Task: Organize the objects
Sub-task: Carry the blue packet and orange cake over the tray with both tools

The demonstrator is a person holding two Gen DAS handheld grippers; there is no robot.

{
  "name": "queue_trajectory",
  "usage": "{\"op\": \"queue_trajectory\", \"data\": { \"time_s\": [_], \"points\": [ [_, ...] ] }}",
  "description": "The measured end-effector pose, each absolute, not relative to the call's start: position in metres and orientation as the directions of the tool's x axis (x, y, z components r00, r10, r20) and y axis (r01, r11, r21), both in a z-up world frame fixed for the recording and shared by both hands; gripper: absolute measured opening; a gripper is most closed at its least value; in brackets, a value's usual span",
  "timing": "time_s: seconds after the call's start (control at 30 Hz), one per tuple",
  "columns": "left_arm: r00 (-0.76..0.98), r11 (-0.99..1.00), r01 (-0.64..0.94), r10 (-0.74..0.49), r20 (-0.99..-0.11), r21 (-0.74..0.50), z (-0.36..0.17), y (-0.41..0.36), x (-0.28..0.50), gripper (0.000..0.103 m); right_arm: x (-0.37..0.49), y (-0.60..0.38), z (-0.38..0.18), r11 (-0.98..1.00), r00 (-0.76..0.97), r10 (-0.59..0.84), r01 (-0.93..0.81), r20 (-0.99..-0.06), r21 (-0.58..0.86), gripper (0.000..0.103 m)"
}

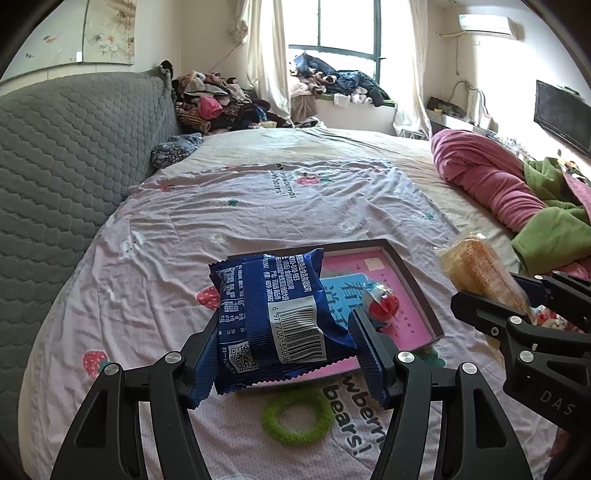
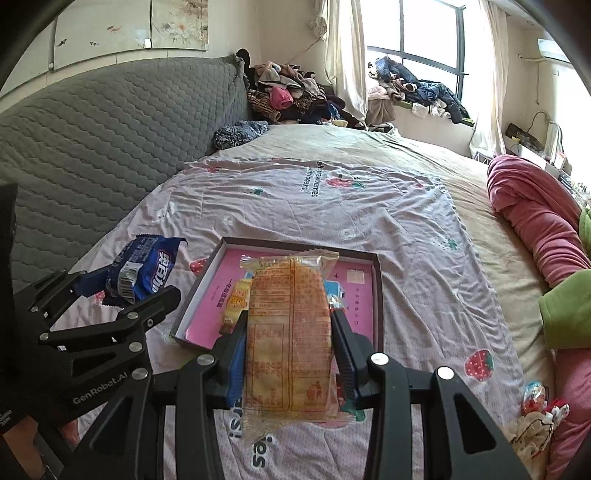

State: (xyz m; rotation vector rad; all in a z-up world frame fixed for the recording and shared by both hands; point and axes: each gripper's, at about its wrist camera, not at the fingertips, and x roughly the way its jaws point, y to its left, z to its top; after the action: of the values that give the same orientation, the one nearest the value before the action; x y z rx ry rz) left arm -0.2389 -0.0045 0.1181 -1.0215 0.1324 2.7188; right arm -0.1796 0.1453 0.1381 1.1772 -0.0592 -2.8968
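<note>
Each gripper clamped a snack above the bed: the left gripper (image 1: 284, 332) a blue packet (image 1: 273, 314), the right gripper (image 2: 290, 325) an orange packet (image 2: 290, 332), the tray (image 2: 207, 280) just ahead, presumably their destination.

A bed (image 1: 295, 206) under a pale strawberry-print sheet fills the room, a grey quilted headboard (image 1: 74, 147) at nine o'clock; at twelve o'clock a bright curtained window (image 1: 347, 33), its sill piled with clothes (image 1: 332, 83); an air conditioner (image 1: 487, 26) at one o'clock
</note>
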Motion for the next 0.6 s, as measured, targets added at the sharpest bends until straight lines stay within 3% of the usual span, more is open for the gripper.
{"op": "queue_trajectory", "data": {
  "time_s": [0.6],
  "points": [
    [-0.709,-0.973,-0.231,0.157,-0.688,0.016,0.083,0.001,-0.294,0.067,-0.225,0.150,0.119,-0.999,-0.721,-0.044,0.012,-0.692,0.051,0.042]
  ]
}}
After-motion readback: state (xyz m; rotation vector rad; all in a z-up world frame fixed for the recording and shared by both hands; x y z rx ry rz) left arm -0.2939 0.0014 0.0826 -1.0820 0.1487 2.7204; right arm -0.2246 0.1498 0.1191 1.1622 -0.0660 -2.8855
